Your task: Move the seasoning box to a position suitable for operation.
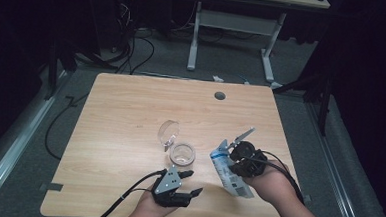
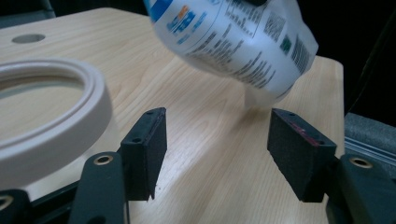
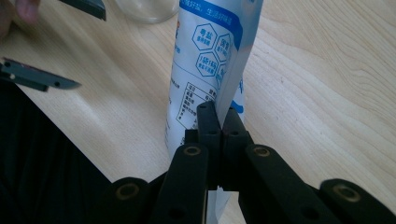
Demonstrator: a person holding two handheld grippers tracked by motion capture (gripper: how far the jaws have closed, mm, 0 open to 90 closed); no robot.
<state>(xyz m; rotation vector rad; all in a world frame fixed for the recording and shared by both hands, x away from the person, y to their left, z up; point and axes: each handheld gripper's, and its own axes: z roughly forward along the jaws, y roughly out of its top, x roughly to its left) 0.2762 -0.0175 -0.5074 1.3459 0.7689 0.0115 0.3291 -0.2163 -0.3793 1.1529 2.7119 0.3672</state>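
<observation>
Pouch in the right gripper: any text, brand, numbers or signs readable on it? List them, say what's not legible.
Nothing reads with certainty.
Pouch, blue hexagon badges: Chinese characters, too blurred to quote.
Pouch, fine-print table above the right gripper: too small to read.
Pouch in the left gripper view: fine print, barcode and blue-orange logo, all blurred.

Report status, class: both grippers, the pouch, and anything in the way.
Left gripper open, empty. Right gripper shut on pouch, lifted, tilted. Glass jar between them.

1. High view: fixed above the near edge, faced forward and down over the whole table (image 1: 131, 100).
2. Gripper views: rode low, close to the tabletop; both shared the pouch (image 2: 233, 42) (image 3: 205, 60).
</observation>
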